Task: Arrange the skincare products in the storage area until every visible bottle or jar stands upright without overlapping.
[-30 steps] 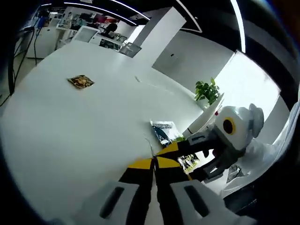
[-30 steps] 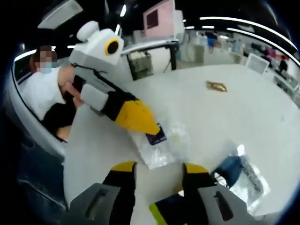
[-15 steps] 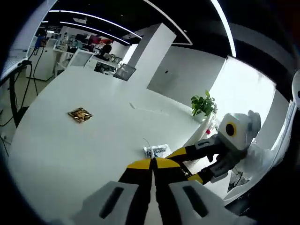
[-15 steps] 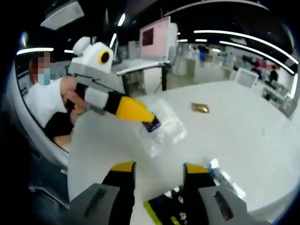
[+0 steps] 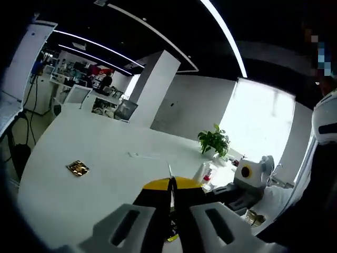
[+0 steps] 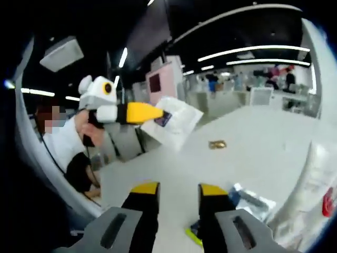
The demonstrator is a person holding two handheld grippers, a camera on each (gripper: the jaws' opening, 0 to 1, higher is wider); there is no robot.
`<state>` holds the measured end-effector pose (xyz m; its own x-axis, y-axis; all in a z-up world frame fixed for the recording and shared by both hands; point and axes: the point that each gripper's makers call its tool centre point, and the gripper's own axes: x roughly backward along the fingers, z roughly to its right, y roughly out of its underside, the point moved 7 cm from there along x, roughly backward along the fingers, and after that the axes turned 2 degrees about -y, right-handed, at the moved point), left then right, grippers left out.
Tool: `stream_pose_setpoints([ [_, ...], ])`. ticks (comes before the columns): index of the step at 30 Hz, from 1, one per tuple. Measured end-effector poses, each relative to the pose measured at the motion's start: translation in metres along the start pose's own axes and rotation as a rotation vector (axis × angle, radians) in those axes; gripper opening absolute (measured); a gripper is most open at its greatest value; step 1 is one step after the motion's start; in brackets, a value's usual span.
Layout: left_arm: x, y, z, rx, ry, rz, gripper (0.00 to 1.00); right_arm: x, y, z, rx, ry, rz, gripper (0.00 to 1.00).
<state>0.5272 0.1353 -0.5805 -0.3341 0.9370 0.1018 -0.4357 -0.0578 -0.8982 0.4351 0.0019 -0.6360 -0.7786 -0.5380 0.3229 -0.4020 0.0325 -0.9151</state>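
The right tool [image 6: 172,192] stands empty, jaws apart, over the desk [image 6: 263,134], near a bagged bottle [image 6: 251,199] lying flat. Beyond, the left tool [image 6: 158,112] pinches a clear pouch [image 6: 176,122] by its corner, aloft, likely to free it; its long axis slants downward.

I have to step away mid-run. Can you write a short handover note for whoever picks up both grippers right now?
Left gripper: shut on a clear packet, held in the air above the white table.
Right gripper: open, holding nothing.
On the table: another clear packet by the right jaw, a small gold sachet farther out, a white bottle at the right edge.
Done: no item visibly arranged.
Left: place the lifted packet, then stand the products upright.
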Motion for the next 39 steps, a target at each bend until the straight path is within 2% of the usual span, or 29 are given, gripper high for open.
stream_pose_setpoints([
  [1, 0.0, 0.0, 0.003, -0.005, 0.004, 0.0, 0.0, 0.002, 0.0, -0.001, -0.006, -0.005, 0.005, 0.23],
  [4, 0.0, 0.001, 0.015, -0.023, 0.029, -0.004, 0.0, 0.007, -0.004, -0.005, -0.035, 0.001, 0.075, 0.16],
  [5, 0.001, 0.001, 0.019, -0.024, 0.034, -0.003, 0.0, 0.01, -0.005, -0.006, -0.083, 0.003, 0.104, 0.16],
  [9, 0.008, 0.0, 0.03, -0.032, 0.05, 0.012, 0.0, 0.016, -0.009, -0.015, -0.176, -0.047, 0.185, 0.12],
  [15, 0.017, 0.002, 0.042, -0.005, 0.081, 0.03, 0.0, 0.028, -0.013, -0.027, -0.389, -0.11, 0.327, 0.14],
  [19, 0.018, 0.007, 0.048, 0.041, 0.107, 0.042, 0.0, 0.036, -0.015, -0.035, -0.477, -0.144, 0.407, 0.13],
  [24, 0.018, 0.011, 0.058, 0.093, 0.147, 0.048, 0.0, 0.043, -0.011, -0.04, -0.533, -0.145, 0.46, 0.1],
  [27, 0.017, 0.014, 0.059, 0.109, 0.147, 0.046, 0.0, 0.045, -0.009, -0.042, -0.563, -0.138, 0.479, 0.08],
  [31, 0.018, 0.017, 0.059, 0.1, 0.122, 0.039, 0.0, 0.049, -0.007, -0.043, -0.613, -0.139, 0.509, 0.05],
  [34, 0.019, 0.019, 0.057, 0.086, 0.096, 0.031, 0.0, 0.049, -0.007, -0.043, -0.623, -0.143, 0.501, 0.0],
  [39, 0.017, 0.024, 0.058, 0.085, 0.079, 0.019, 0.0, 0.049, -0.008, -0.04, -0.643, -0.136, 0.503, 0.0],
])
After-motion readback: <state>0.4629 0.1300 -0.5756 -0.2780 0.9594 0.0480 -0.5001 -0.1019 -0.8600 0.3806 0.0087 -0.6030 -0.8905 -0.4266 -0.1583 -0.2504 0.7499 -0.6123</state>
